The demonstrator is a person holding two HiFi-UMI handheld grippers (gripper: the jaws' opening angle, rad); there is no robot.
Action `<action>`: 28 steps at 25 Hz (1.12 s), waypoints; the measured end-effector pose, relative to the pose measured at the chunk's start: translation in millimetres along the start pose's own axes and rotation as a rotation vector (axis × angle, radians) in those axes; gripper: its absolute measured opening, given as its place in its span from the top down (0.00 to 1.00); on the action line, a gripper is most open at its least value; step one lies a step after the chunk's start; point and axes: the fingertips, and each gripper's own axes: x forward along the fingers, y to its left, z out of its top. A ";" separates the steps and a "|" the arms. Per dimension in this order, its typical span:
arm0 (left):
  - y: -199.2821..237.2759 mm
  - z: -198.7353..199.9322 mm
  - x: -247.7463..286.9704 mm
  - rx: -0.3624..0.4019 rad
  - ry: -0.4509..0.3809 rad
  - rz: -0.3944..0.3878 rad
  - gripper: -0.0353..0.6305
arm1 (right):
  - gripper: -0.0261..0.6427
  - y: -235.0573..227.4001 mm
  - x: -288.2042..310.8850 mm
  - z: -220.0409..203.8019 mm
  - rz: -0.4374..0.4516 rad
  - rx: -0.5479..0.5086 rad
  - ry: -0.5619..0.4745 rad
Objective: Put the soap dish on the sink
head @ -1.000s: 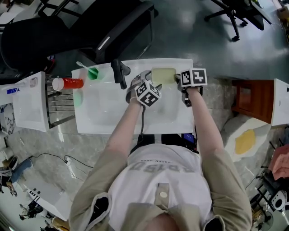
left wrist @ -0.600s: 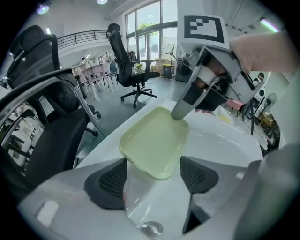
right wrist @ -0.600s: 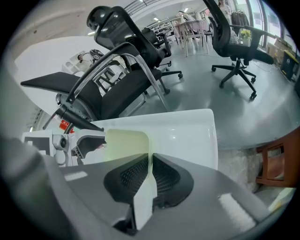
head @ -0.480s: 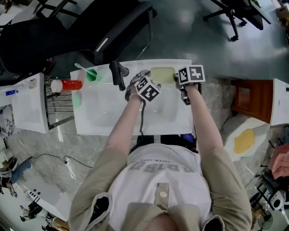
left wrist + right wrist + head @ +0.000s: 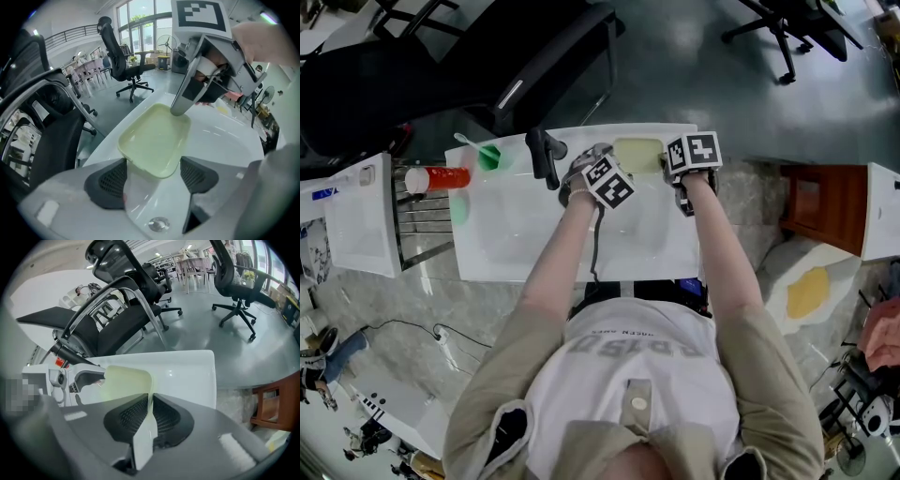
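Observation:
The pale yellow-green soap dish (image 5: 637, 155) lies on the back ledge of the white sink (image 5: 581, 258), right of the tap. My right gripper (image 5: 667, 164) has the dish's right rim (image 5: 126, 380) between its pads, and its jaws (image 5: 151, 413) are opening slightly while still touching the rim. My left gripper (image 5: 614, 164) is open at the dish's left end. Its two pads stand wide apart on either side of the near corner of the dish (image 5: 154, 138) without touching it. The left gripper (image 5: 152, 178) looks straight at the right one.
A black tap (image 5: 542, 155) stands left of the dish. A green toothbrush and cup (image 5: 490, 155) sit at the sink's back left corner, a red bottle (image 5: 438, 176) on a rack beside it. A black office chair (image 5: 441, 66) stands behind the sink.
Both grippers have shifted a little toward the back of the sink. The dish stays on the back ledge, hardly moved.

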 end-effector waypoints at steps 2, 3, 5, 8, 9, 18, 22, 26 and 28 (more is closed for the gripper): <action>0.4 -1.1 0.9 0.020 0.014 0.007 0.39 | 0.91 -0.4 1.2 -0.5 -0.001 0.002 0.003; 0.8 -1.5 1.3 0.029 0.020 0.011 0.39 | 0.91 -0.5 1.6 -0.6 -0.002 0.002 0.004; 2.0 -2.2 1.8 0.044 0.031 0.018 0.39 | 0.91 -0.5 2.0 -0.3 -0.004 0.003 0.004; 3.8 -3.0 2.9 0.066 0.048 0.034 0.39 | 0.90 -0.8 1.9 0.4 -0.004 0.004 0.001; 4.5 -3.3 3.4 0.075 0.055 0.040 0.39 | 0.90 -0.8 2.1 0.7 -0.003 0.006 -0.001; 8.7 -7.8 4.6 0.123 0.113 0.080 0.39 | 0.90 -0.1 3.7 1.6 -0.009 0.011 -0.010; 9.9 -9.1 5.3 0.121 0.115 0.084 0.39 | 0.90 0.1 4.8 1.8 -0.004 0.022 -0.017; 10.1 -9.5 5.5 0.121 0.117 0.084 0.38 | 0.90 -0.1 5.1 1.6 0.002 0.034 -0.028; 9.7 -8.8 5.3 0.119 0.114 0.082 0.38 | 0.90 -0.6 4.9 1.6 0.004 0.038 -0.033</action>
